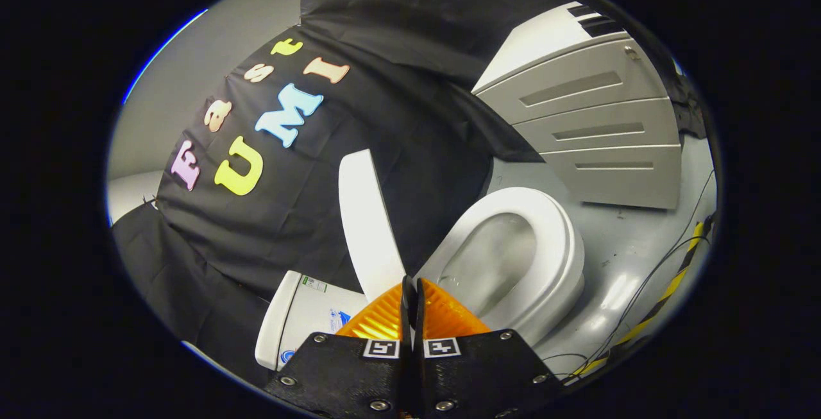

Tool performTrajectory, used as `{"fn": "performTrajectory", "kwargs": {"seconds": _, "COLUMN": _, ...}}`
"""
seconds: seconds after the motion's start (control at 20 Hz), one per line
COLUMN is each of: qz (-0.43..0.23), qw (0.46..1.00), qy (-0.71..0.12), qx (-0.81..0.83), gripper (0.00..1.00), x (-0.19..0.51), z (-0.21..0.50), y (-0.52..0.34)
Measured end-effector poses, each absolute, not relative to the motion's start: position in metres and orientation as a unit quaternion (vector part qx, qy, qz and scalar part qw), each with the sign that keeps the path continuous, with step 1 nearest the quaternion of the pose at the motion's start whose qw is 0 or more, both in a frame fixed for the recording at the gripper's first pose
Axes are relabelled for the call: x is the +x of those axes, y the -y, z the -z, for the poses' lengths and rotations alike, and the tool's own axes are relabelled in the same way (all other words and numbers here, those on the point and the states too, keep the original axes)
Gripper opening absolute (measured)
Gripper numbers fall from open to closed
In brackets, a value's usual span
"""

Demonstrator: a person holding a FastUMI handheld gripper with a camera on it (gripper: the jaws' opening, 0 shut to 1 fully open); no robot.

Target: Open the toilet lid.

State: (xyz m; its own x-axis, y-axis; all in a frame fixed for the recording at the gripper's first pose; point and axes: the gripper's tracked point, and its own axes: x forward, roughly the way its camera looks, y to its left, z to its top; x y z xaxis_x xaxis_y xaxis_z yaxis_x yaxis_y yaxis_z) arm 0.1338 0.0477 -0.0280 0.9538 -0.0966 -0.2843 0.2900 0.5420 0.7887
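Observation:
The view is tilted sideways. The white toilet lid (pixel 369 220) stands raised, apart from the seat, and leans toward the black cloth wall. The oval seat and bowl (pixel 564 246) lie uncovered just beyond my fingers. The white tank (pixel 298 319) sits beside the lid's hinge end. My gripper (pixel 411 284) is shut, its fingers pressed together with nothing between them. The tips sit close to the lid's hinge end, between lid and bowl. The hinge itself is hidden behind my fingers.
A grey cabinet with drawer fronts (pixel 596 130) stands on the grey floor beyond the bowl. Thin cables (pixel 648 278) and a yellow-and-black striped strip (pixel 673 284) run along the floor past the toilet. Black cloth (pixel 417 117) hangs behind the lid.

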Motion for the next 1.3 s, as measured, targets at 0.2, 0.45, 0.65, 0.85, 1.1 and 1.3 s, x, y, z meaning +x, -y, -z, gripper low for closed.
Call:
{"fn": "performTrajectory", "kwargs": {"seconds": 0.2, "qz": 0.102, "qw": 0.884, "qy": -0.106, "qx": 0.444, "gripper": 0.0, "x": 0.135, "z": 0.014, "y": -0.061}}
{"fn": "performTrajectory", "kwargs": {"seconds": 0.45, "qz": 0.084, "qw": 0.904, "qy": -0.11, "qx": 0.405, "gripper": 0.0, "x": 0.139, "z": -0.004, "y": -0.085}}
{"fn": "performTrajectory", "kwargs": {"seconds": 0.65, "qz": 0.066, "qw": 0.917, "qy": -0.109, "qx": 0.378, "gripper": 0.0, "x": 0.141, "z": -0.018, "y": -0.106}}
{"fn": "performTrajectory", "kwargs": {"seconds": 0.85, "qz": 0.047, "qw": 0.927, "qy": -0.108, "qx": 0.356, "gripper": 0.0, "x": 0.143, "z": -0.028, "y": -0.127}}
{"fn": "performTrajectory", "kwargs": {"seconds": 1.1, "qz": 0.027, "qw": 0.939, "qy": -0.107, "qx": 0.325, "gripper": 0.0, "x": 0.145, "z": -0.036, "y": -0.15}}
{"fn": "performTrajectory", "kwargs": {"seconds": 1.3, "qz": 0.013, "qw": 0.951, "qy": -0.11, "qx": 0.288, "gripper": 0.0, "x": 0.148, "z": -0.042, "y": -0.17}}
